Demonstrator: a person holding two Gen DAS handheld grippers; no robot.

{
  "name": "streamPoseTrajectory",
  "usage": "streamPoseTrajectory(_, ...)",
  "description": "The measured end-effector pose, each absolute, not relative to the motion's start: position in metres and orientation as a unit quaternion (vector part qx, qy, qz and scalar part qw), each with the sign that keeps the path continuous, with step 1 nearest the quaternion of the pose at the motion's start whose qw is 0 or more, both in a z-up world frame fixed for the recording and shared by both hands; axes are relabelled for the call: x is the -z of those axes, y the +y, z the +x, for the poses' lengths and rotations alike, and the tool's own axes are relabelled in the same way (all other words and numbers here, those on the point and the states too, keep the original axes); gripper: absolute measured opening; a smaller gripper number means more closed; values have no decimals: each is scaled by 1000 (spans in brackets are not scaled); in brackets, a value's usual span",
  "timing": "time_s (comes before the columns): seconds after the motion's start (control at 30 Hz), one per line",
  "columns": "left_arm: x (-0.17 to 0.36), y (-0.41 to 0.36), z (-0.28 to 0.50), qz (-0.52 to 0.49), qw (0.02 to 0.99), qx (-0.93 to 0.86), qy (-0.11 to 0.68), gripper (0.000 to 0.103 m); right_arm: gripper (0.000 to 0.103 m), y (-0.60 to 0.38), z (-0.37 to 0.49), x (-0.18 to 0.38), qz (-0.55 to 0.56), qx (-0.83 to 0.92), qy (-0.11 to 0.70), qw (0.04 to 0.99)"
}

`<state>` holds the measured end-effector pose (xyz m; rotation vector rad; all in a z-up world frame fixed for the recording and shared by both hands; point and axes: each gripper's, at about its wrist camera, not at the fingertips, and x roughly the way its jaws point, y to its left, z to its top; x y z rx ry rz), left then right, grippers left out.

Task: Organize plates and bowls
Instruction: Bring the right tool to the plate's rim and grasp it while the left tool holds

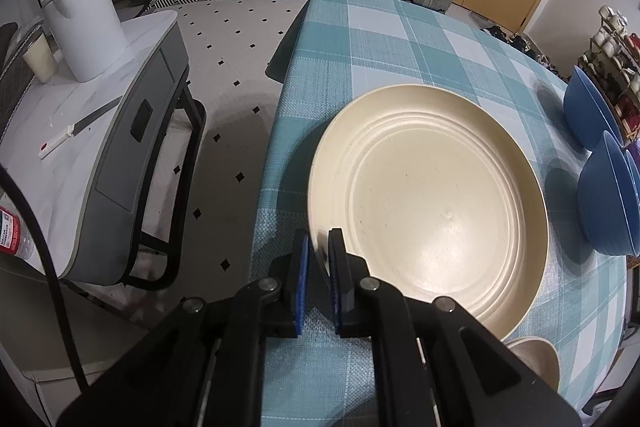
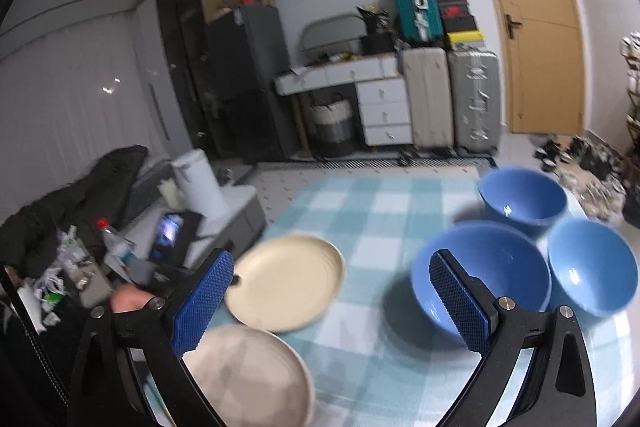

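Item: round cream plastic plate (image 1: 432,195), pinched at its near rim in my left gripper (image 1: 318,259), over the teal-and-white checked tablecloth (image 1: 380,39).

My left jaws are nearly closed on the rim, one blue pad (image 1: 303,279) under and one over, probably so the plate lifts flat for stacking. A second cream plate (image 2: 256,375) lies nearer on the cloth, the likely base of the stack. My right gripper (image 2: 332,303) hovers spread wide, holding nothing, above the cloth near three deep blue bowls (image 2: 484,267), which are grouped close together at the right side, the nearest just beyond my right pad.
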<state>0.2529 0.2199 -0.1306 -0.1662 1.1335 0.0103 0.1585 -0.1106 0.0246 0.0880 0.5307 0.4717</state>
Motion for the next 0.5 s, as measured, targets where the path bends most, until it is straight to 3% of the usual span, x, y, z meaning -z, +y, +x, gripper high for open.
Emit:
streamPoseTrajectory(0.27, 134, 217, 251, -80, 839, -3, 538, 8, 100, -84, 171, -89, 21, -280, 226, 933)
streamPoseTrajectory(0.5, 135, 217, 249, -86, 839, 1, 538, 8, 100, -44, 223, -114, 8, -306, 259, 916)
